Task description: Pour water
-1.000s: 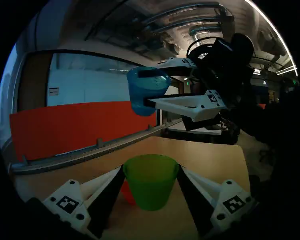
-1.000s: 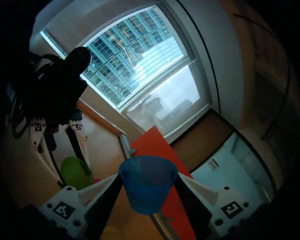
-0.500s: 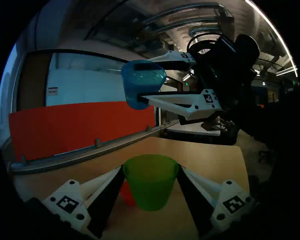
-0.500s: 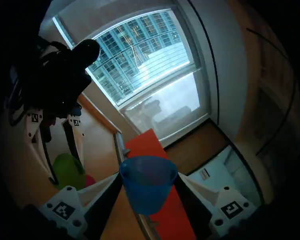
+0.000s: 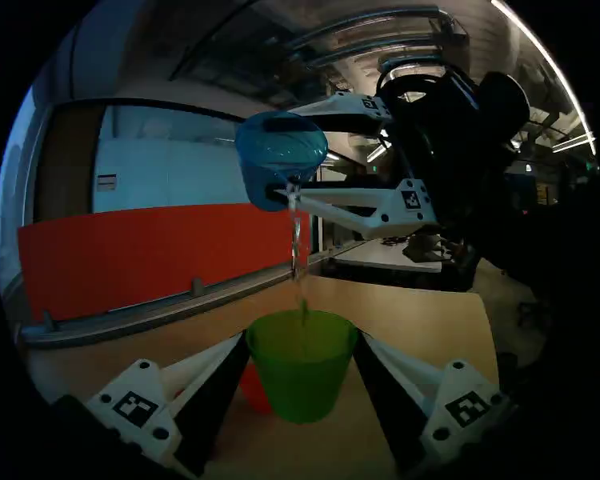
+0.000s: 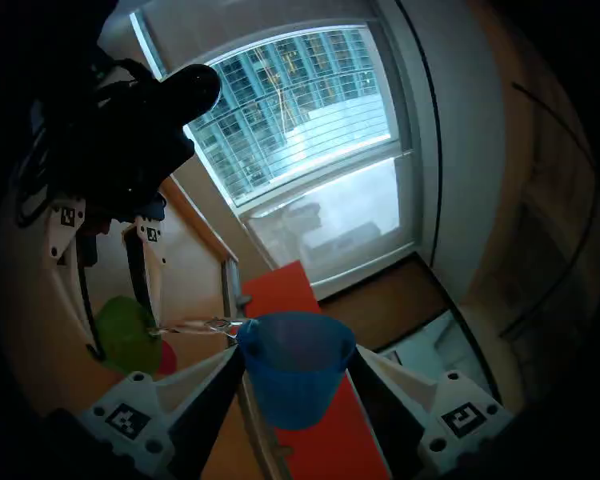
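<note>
Water (image 5: 296, 240) falls in a thin stream, centre of the left gripper view, from tilted blue cup (image 5: 278, 156) into green cup (image 5: 302, 376). Left gripper (image 5: 300, 356) pinches green cup, lower centre. Right gripper (image 5: 294, 152), upper centre, clamps blue cup. Right gripper view: green cup lower left, blue cup centre.

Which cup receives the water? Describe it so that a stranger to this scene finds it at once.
Start at the wooden table, seen in the left gripper view. Above it the left gripper holds the green cup upright between its fingers. It alone is green and catches the thin water stream; the blue cup is tilted high above, in the right gripper.
</note>
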`<state>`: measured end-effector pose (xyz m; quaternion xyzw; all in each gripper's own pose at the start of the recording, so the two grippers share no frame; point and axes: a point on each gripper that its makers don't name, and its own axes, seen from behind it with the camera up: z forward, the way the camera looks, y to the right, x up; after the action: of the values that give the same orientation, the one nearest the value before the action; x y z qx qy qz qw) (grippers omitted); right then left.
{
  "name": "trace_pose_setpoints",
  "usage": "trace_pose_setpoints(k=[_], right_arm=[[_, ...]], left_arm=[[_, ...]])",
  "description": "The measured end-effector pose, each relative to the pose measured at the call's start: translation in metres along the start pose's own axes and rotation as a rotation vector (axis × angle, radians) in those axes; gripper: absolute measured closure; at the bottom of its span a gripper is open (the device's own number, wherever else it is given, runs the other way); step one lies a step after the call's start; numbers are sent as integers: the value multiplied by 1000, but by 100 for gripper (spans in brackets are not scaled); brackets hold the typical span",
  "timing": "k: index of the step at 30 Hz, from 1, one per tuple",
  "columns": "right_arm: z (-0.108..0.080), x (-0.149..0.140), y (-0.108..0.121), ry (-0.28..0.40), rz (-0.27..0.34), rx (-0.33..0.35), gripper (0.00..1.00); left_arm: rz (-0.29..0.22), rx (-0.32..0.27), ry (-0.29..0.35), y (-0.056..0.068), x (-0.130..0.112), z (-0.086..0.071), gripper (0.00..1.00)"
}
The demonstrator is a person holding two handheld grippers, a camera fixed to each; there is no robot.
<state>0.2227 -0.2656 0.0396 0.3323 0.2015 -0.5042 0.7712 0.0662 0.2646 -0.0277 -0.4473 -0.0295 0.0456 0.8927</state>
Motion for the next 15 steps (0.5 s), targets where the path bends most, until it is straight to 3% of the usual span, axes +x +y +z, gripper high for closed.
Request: trace_pose_setpoints(k=[15], right_arm=[[0,0,7,-3,-74,-23,9]], left_arm=[[5,-6,0,4,0,0,11]])
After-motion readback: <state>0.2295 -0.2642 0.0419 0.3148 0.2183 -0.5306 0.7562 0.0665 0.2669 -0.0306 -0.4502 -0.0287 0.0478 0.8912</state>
